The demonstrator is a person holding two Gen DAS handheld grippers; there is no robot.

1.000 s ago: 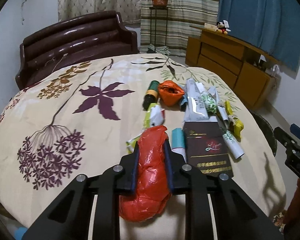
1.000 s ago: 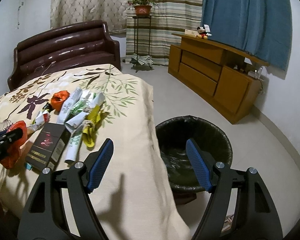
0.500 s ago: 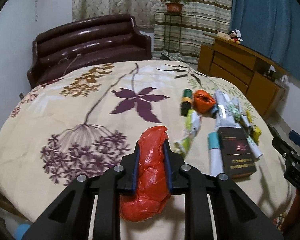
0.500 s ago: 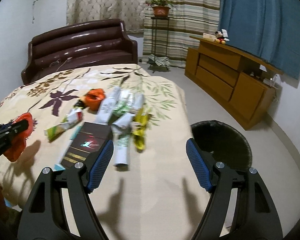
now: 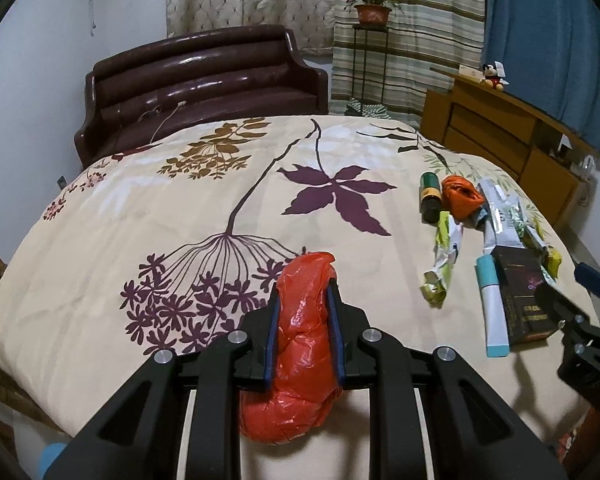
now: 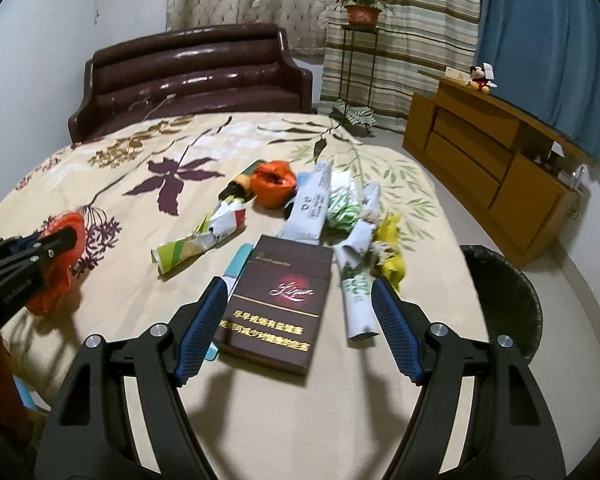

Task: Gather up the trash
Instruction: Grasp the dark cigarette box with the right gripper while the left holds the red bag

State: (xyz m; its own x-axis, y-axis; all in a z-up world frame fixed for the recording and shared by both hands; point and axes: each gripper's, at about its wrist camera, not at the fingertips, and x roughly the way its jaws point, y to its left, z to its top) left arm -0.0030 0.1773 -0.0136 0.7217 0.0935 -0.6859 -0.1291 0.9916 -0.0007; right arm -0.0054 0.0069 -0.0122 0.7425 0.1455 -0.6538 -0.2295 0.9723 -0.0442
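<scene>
My left gripper (image 5: 302, 288) is shut on a crumpled red plastic bag (image 5: 300, 344), held above the floral bedspread (image 5: 180, 208); it also shows at the left of the right wrist view (image 6: 60, 256). My right gripper (image 6: 300, 300) is open and empty, its jaws either side of a dark brown box (image 6: 276, 304) with gold lettering. Around the box lie a crumpled green-white wrapper (image 6: 196, 240), a teal tube (image 6: 236, 264), an orange bag (image 6: 272, 184), a dark green bottle (image 6: 236, 184), white packets (image 6: 312, 208) and a yellow wrapper (image 6: 392, 252).
A black-lined trash bin (image 6: 504, 292) stands on the floor right of the bed. A brown headboard (image 6: 192, 76) is at the far end. A wooden dresser (image 6: 492, 164) and a plant stand (image 6: 360, 52) stand by the curtains.
My right gripper has swung left from over the bin to over the dark box. My left gripper has drawn back and left with the red bag still in it.
</scene>
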